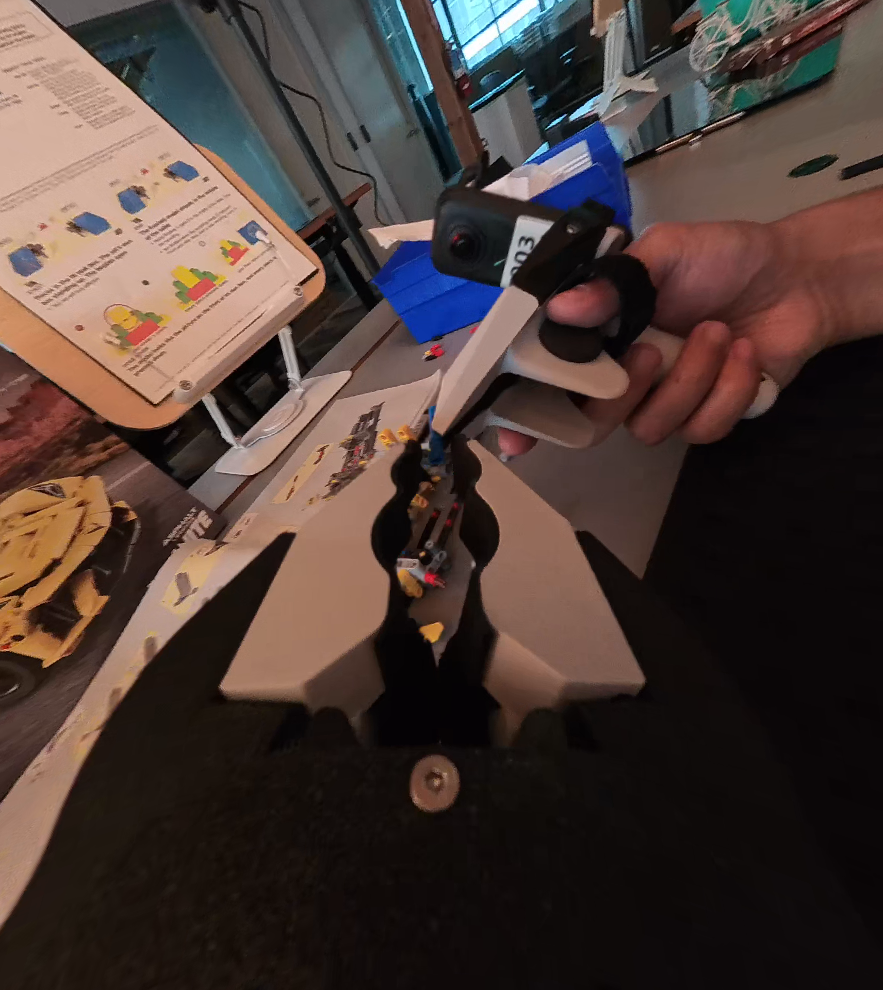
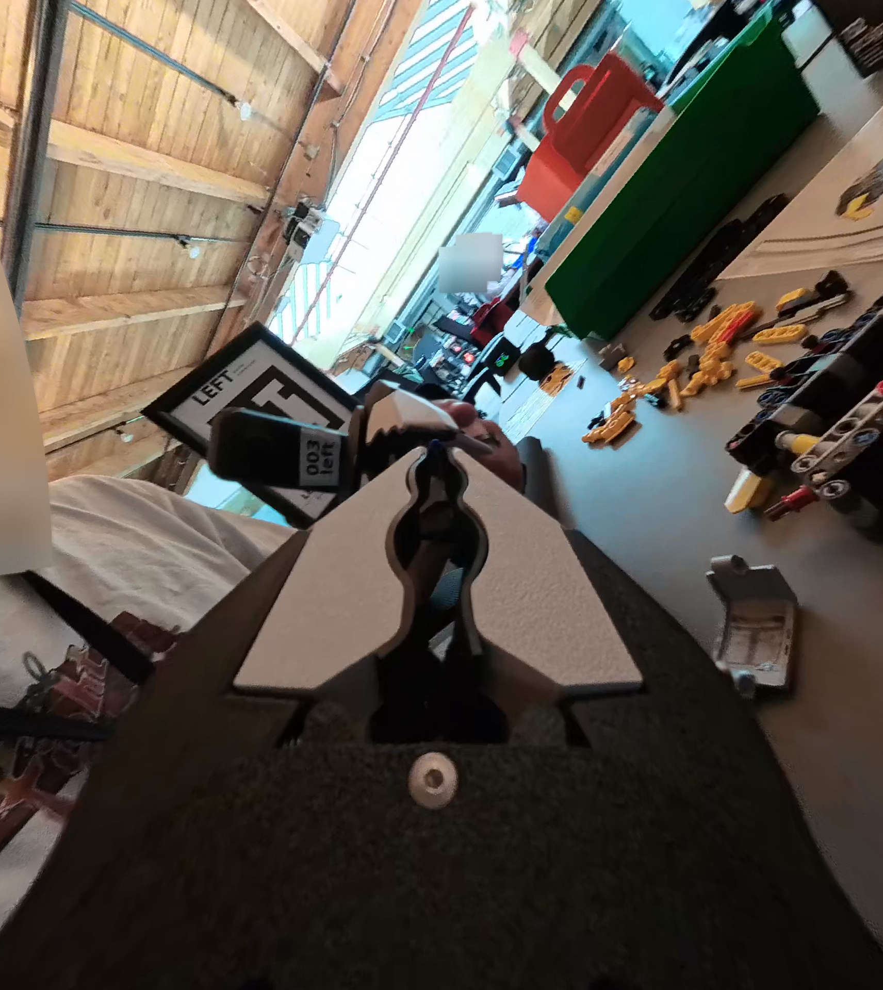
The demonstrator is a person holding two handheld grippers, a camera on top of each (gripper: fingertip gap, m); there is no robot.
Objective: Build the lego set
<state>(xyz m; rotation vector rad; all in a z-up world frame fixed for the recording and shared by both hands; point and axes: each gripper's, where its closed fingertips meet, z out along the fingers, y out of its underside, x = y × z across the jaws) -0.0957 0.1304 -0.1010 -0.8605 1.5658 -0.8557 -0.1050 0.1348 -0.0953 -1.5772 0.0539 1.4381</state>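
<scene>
A small blue Lego pin [image 1: 436, 447] sits pinched where my two tongs meet in mid-air: my left gripper [image 1: 435, 455] and right gripper [image 2: 433, 455] both clamp it tip to tip. Below, the half-built black-and-grey chassis [image 2: 852, 423] and loose yellow pieces [image 2: 707, 359] lie on the grey table [image 2: 643, 509], beside the instruction booklet [image 1: 321, 471].

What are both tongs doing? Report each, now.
Left tongs: cannot be told; tips narrow, near the blue pin.
Right tongs: closed on the blue pin.
</scene>
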